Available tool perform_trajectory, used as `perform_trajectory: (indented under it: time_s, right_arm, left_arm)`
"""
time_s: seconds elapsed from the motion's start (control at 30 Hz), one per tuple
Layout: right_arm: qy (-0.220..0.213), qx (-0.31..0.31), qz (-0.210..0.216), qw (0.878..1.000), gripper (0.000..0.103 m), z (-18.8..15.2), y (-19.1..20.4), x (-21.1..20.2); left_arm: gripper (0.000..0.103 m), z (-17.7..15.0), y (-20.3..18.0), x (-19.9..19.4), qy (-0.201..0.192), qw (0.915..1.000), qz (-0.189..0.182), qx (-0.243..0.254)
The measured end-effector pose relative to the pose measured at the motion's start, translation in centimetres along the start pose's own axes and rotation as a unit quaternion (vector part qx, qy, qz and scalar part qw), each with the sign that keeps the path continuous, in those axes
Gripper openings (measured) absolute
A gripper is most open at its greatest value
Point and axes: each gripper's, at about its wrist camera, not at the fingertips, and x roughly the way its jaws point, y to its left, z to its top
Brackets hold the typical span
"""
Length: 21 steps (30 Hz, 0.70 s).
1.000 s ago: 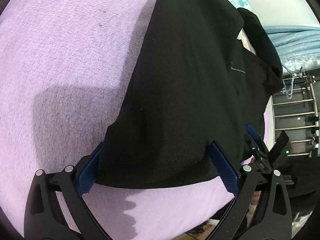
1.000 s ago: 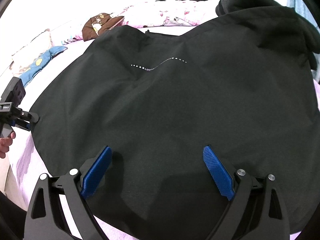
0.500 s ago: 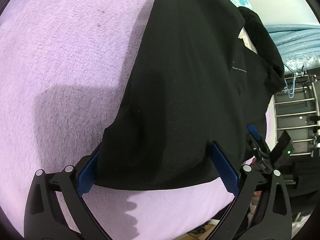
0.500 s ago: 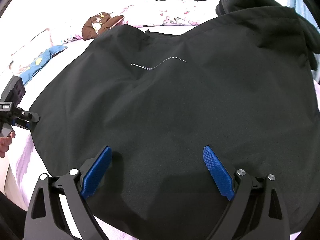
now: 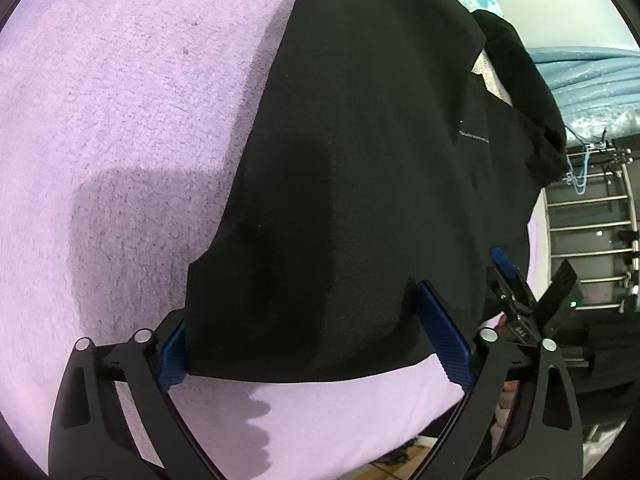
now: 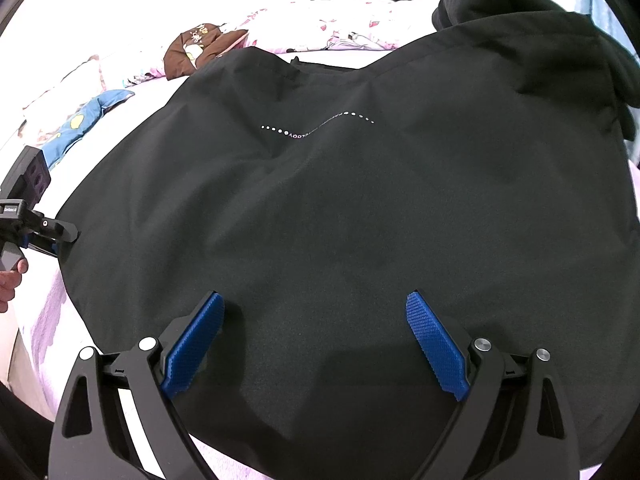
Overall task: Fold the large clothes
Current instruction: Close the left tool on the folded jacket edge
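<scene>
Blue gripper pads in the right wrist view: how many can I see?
2. One blue pad sits at lower left, the other pad at lower right, both over the black garment. The left gripper may hide more.

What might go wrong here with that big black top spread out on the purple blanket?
1. Both grippers' jaws are open, so nothing is gripped yet. The left gripper straddles a corner of the black garment; if it closes too shallowly the fabric may slip out.
2. The fluffy purple blanket lies right beneath, so the jaws might pinch it too.
3. The right gripper hovers over mid-fabric, away from any edge, risking a bunched, uneven fold.
</scene>
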Motion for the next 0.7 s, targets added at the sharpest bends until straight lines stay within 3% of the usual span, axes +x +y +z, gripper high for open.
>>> perform_trajectory:
  time_s: [0.1, 0.17, 0.27, 0.47, 0.7]
  right_arm:
    - [0.0, 0.002, -0.001, 1.0, 0.091, 0.0, 0.0, 0.0]
    - [0.0, 0.004, -0.001, 1.0, 0.091, 0.0, -0.1, 0.0]
    - [0.0, 0.009, 0.0, 1.0, 0.091, 0.1, -0.2, -0.1]
    - [-0.005, 0.017, 0.005, 1.0, 0.091, 0.4, -0.5, -0.4]
    - [-0.014, 0.028, 0.012, 0.999, 0.091, 1.0, -0.7, -1.2]
  left_arm:
    - [0.082, 0.1, 0.0, -0.1, 0.004, 0.9998, -0.016, -0.007]
    - [0.068, 0.1, -0.3, -0.2, 0.007, 0.999, -0.043, -0.008]
    - [0.056, 0.2, -0.6, -0.3, 0.01, 0.9971, -0.074, -0.013]
    - [0.043, 0.6, -1.1, -1.2, 0.003, 0.9968, -0.075, -0.025]
    - [0.036, 0.9, -0.9, -3.1, -0.018, 0.994, -0.098, -0.045]
